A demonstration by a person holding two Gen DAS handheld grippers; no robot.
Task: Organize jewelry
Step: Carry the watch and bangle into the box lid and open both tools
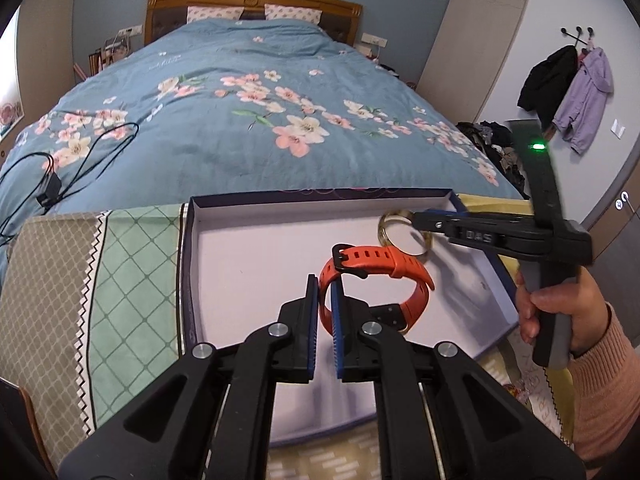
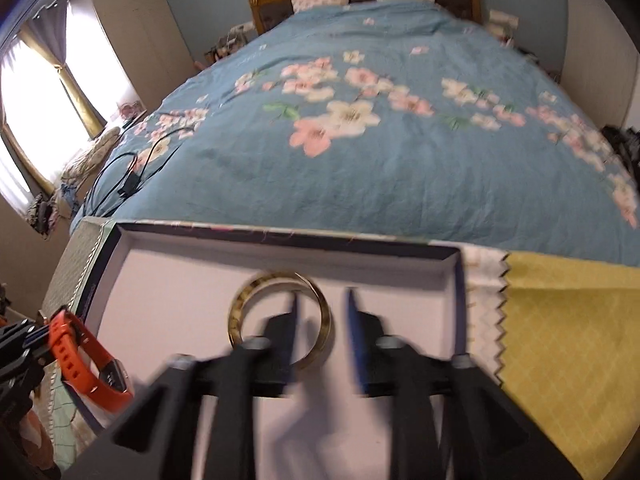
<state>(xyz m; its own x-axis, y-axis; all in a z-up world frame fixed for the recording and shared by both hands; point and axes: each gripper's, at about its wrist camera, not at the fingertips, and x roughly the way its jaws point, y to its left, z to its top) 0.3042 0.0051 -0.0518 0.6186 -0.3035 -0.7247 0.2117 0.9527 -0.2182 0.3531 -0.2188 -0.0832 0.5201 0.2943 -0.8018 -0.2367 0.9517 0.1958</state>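
A shallow box (image 1: 191, 264) (image 2: 280, 239) with a dark rim and a white floor lies on cloths at the foot of the bed. My left gripper (image 1: 325, 290) (image 2: 24, 340) is shut on the strap of an orange watch (image 1: 376, 265) (image 2: 80, 356), held above the left half of the box. My right gripper (image 2: 322, 298) (image 1: 419, 222) stands open over the box's far right part. A gold bangle (image 2: 237, 312) (image 1: 386, 222) rests there, and the gripper's left finger (image 2: 292, 312) reaches through the ring. The right wrist view is blurred.
Beyond the box stretches a bed with a blue flowered quilt (image 1: 240, 120), and a black cable (image 1: 60, 168) lies on its left side. Patterned cloths lie under the box, green and beige (image 1: 120, 280) on the left and yellow (image 2: 560, 340) on the right. A hand in a pink sleeve (image 1: 560, 304) grips the right handle.
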